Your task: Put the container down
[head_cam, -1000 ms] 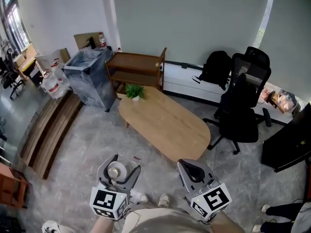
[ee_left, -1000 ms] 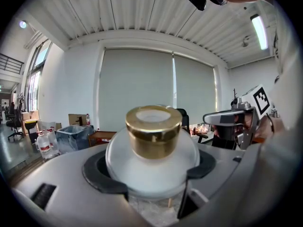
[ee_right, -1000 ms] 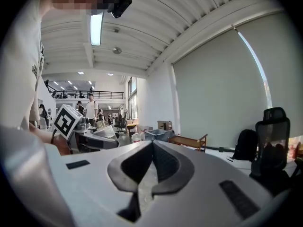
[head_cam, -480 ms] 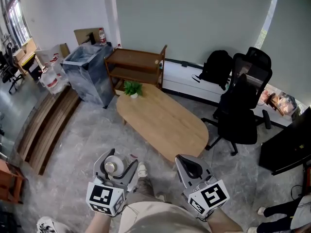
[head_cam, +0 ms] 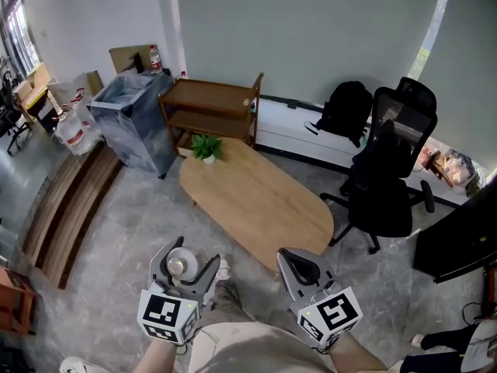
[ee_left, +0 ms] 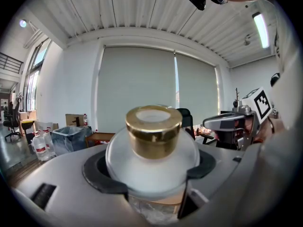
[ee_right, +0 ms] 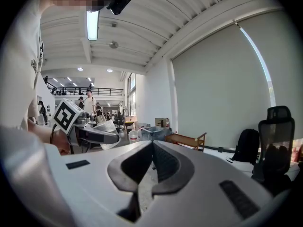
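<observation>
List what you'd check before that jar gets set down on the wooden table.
1. Grip: left gripper jaws shut on the container sides: ok.
2. Container upright, gold-topped lid seated: ok.
3. Right gripper shut, empty, apart from the container: ok.
4. Landing spot: table bare apart from the plant at its far end: ok.
5. Container above the table: not ok, it hangs over the floor, short of the table.
6. Container's underside: cannot tell, hidden.
</observation>
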A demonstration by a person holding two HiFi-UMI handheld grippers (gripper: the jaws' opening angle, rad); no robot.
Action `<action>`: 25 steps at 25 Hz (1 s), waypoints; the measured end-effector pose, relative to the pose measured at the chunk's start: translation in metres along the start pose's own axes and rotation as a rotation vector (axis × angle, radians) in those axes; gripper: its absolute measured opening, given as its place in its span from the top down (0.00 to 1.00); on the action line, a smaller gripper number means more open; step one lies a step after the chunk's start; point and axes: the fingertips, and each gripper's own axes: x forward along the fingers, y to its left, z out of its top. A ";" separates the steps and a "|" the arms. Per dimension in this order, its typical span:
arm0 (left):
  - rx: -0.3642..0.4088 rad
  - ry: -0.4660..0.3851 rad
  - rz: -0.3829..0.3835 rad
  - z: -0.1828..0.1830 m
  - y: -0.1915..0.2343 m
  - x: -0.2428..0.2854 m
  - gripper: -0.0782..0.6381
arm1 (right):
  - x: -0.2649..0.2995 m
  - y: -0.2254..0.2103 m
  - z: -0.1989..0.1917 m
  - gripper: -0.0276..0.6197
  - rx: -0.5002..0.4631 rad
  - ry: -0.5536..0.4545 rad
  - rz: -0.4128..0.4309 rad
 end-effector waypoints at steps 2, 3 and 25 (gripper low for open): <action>-0.002 0.006 -0.005 0.003 0.012 0.017 0.42 | 0.018 -0.010 -0.001 0.96 0.003 0.008 -0.002; -0.003 0.010 -0.009 0.004 0.019 0.025 0.42 | 0.028 -0.016 -0.001 0.96 0.006 0.013 -0.004; 0.020 0.049 -0.131 0.060 0.223 0.250 0.42 | 0.293 -0.152 0.031 0.96 0.043 0.122 -0.123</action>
